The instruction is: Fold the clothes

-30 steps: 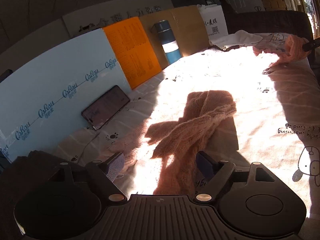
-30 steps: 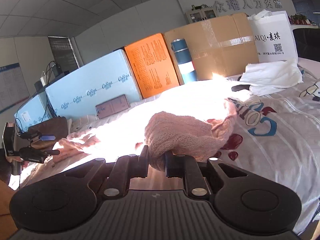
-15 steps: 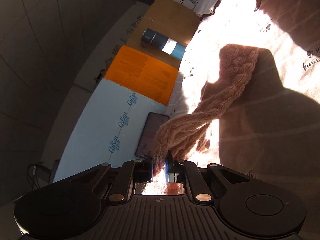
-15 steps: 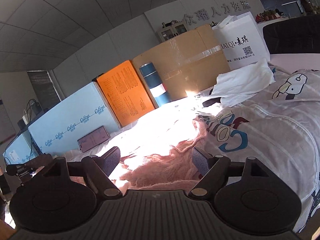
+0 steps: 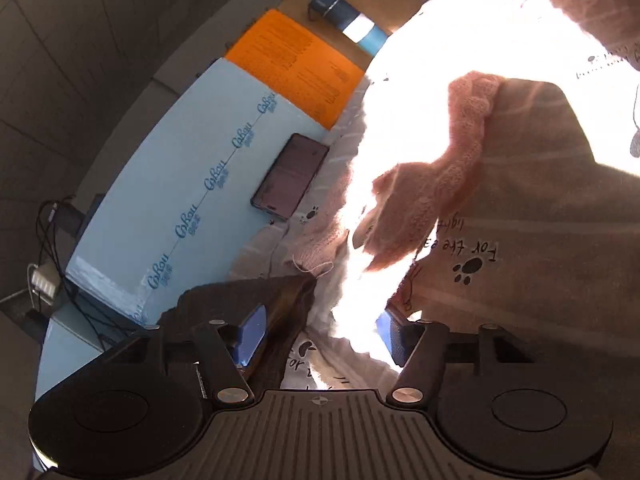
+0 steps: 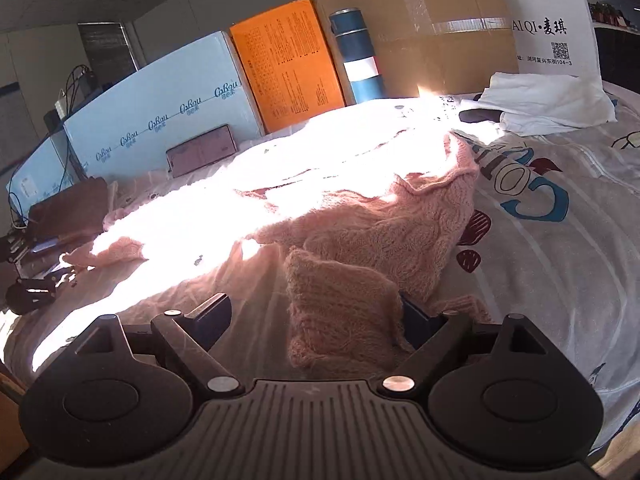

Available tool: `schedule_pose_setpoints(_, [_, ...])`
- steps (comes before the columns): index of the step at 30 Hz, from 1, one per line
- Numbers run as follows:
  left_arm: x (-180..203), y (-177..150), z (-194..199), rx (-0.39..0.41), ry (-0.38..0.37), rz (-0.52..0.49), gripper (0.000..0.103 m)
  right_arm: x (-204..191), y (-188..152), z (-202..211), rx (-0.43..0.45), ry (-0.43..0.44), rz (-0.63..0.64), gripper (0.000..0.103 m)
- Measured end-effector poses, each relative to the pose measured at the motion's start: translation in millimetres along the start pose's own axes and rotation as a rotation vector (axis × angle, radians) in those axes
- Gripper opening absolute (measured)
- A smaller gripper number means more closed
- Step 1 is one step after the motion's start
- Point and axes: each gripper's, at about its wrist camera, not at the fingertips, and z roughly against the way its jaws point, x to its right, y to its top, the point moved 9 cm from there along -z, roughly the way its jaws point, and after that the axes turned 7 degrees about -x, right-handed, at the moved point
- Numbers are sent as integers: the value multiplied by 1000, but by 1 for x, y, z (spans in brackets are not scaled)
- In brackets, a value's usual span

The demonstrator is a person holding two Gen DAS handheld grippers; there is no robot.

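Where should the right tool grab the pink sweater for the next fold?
Grip the pink sweater by its folded flap, which lies between the open right tool fingers. Come in low from the near side; the flap's end faces the tool.

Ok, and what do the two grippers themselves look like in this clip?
Both look the same. The left gripper has a matte black body with a ribbed centre plate, two round discs at the sides, silver pivot screws and angled black link arms; its fingers carry blue ribbed pads. The right gripper matches, though its fingers look dark in shadow. No cables or sleeves show.
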Motion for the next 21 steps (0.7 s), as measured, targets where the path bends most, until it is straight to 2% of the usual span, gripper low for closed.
schedule_pose_setpoints(2, [-21, 1, 4, 60, -35, 212, 77, -2, -4, -5, -12, -67, 61, 88])
schedule_pose_setpoints(4, [-42, 2, 9, 131, -78, 423, 79, -4, -8, -8, -14, -148, 135, 78])
schedule_pose_setpoints(5, [-50, 3, 11, 169, -103, 517, 83, -3, -8, -8, -4, -181, 172, 66])
schedule_pose_setpoints(6, [-55, 5, 10, 211, -134, 598, 85, -1, -8, -7, 5, -198, 180, 47])
schedule_pose_setpoints(7, [-60, 7, 9, 244, -165, 674, 87, 4, -5, -4, 13, -215, 168, 39])
schedule_pose_setpoints(8, [-63, 10, 6, 264, -193, 730, 87, 10, -3, 1, 20, -231, 154, 22])
schedule_pose_setpoints(9, [-66, 13, 1, 280, -220, 779, 88, 16, -1, 6, 26, -248, 140, 17])
schedule_pose_setpoints(13, [-77, 17, -12, 308, -275, 951, 88, 18, 10, 43, 101, -346, 182, 15])
schedule_pose_setpoints(16, [-79, 15, -18, 298, -298, 1032, 88, 12, 15, 65, 126, -395, 236, 16])
schedule_pose_setpoints(17, [-79, 15, -21, 289, -302, 1047, 88, 9, 14, 68, 120, -393, 255, 20])
schedule_pose_setpoints(19, [-77, 14, -26, 259, -304, 1069, 88, -4, 7, 68, 91, -335, 293, 28])
schedule_pose_setpoints(20, [-76, 13, -29, 240, -303, 1075, 88, -10, 3, 67, 78, -295, 307, 37])
schedule_pose_setpoints(21, [-74, 12, -31, 221, -302, 1079, 88, -16, 0, 67, 73, -258, 323, 52])
